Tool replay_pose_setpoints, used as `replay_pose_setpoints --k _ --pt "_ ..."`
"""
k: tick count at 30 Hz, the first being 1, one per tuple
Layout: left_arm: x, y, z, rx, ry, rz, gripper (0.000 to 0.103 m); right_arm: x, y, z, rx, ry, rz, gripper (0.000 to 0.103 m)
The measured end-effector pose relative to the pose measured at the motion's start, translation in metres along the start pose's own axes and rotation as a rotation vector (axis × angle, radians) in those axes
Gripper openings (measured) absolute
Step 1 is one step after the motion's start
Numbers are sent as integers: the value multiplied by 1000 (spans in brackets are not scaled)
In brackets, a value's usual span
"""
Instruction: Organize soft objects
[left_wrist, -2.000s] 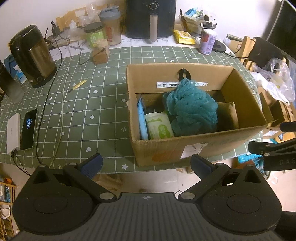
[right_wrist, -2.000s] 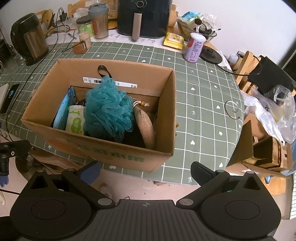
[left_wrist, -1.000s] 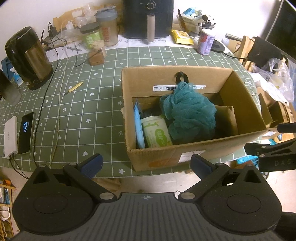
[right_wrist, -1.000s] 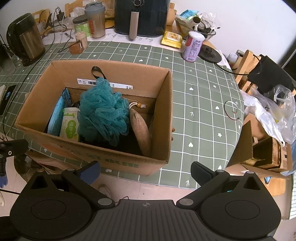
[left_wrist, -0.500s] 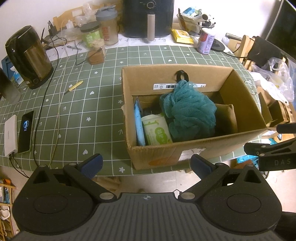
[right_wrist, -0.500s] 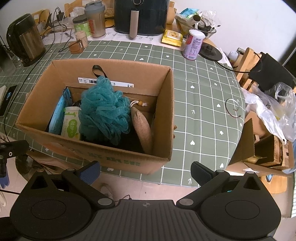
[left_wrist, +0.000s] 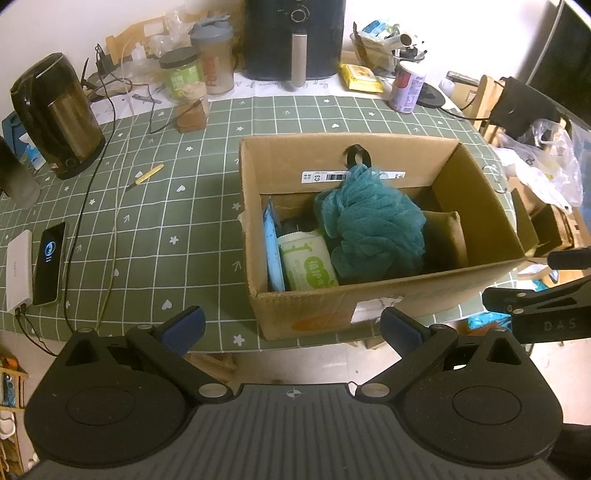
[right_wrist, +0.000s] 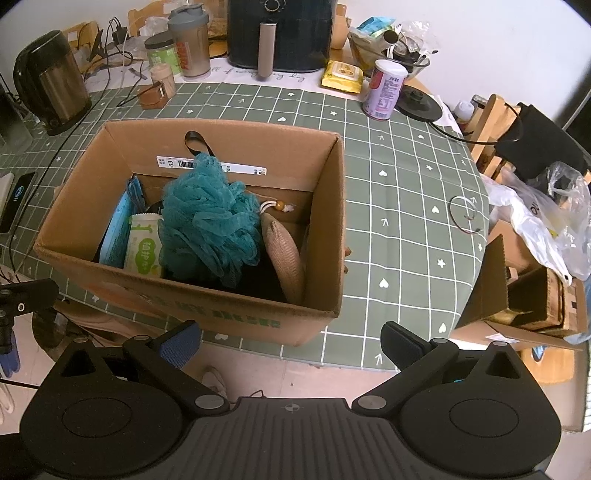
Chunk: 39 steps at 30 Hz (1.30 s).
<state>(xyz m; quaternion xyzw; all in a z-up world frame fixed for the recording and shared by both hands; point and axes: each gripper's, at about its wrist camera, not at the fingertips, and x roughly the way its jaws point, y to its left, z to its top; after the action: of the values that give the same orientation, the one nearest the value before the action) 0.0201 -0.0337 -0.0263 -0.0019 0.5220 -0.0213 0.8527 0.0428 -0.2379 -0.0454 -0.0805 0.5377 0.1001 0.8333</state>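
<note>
Since two seconds ago both views have shifted only slightly: the cardboard box has slid a little toward the upper left in the left wrist view and sits a touch farther ahead in the right wrist view, while its contents lie as they did. The left claw hangs off the near edge of the tabletop, its jaws spread wide and holding nothing, with the box just ahead and to its right. The right claw is likewise wide open and empty, the box ahead and to its left. Inside the box, a teal mesh bath pouf fills the middle, resting against the far wall below a barcode label. To the pouf's left stand a green-and-white wipes pack and, against the left wall, a blue packet. To its right leans a tan burlap pouch, touching the pouf. A kettle stands far ahead-left of the left claw.
</note>
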Motion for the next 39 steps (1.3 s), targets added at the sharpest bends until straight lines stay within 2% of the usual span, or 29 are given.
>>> replay_pose_setpoints --k 39 --pt "2 -10 -2 6 11 3 103 -1 -5 -3 8 10 8 103"
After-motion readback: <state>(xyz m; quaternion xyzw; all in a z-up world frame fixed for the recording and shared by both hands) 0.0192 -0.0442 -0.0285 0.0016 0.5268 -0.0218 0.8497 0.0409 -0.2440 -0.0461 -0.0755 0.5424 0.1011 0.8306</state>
